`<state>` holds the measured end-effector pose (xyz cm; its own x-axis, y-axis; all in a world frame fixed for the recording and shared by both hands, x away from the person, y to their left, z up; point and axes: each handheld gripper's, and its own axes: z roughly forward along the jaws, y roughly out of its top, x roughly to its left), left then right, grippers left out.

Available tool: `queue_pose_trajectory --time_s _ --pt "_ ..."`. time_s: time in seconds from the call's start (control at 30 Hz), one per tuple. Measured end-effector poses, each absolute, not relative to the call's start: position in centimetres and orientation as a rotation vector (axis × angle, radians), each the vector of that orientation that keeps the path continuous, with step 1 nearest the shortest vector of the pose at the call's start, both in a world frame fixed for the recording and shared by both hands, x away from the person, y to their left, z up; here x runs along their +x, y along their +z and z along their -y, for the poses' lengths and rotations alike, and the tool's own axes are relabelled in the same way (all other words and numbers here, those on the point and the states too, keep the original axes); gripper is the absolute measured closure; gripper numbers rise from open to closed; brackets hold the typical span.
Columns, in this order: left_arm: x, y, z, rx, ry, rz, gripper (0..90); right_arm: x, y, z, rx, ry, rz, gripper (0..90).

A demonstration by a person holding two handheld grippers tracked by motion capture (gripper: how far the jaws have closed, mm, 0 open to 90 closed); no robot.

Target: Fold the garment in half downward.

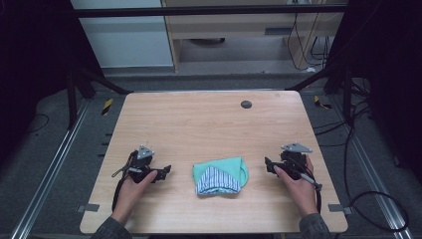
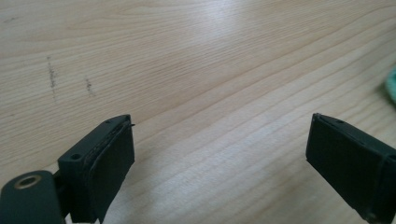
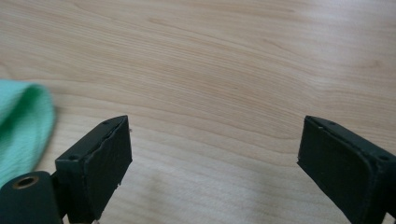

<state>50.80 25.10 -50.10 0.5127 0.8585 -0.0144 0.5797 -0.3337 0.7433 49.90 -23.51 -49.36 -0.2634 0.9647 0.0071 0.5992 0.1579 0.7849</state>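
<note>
Lying between both hands, the folded green cloth (image 1: 219, 175) sits apart from the released left claw (image 1: 166, 171) and released right claw (image 1: 267, 164).

Upper half of the tabletop (image 1: 209, 119) bare wood, open passage, save a small dark round disc (image 1: 246, 104) at upper centre-right. Lower centre: folded green cloth (image 1: 220, 175) lies low between both hands, clear strips either side. Bare wood ahead in both gripper views.
</note>
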Motion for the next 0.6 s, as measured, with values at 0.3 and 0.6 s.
queue_pose_trajectory --time_s 0.3,0.6 --pt "52.1 -50.7 -24.8 2.086 0.520 -1.171 4.9 52.0 -51.1 22.4 1.590 0.848 -1.916 6.3" --pt "52.3 -50.8 -24.8 2.097 0.523 -1.196 0.0 52.3 -51.2 21.9 1.611 0.819 -1.906 1.3"
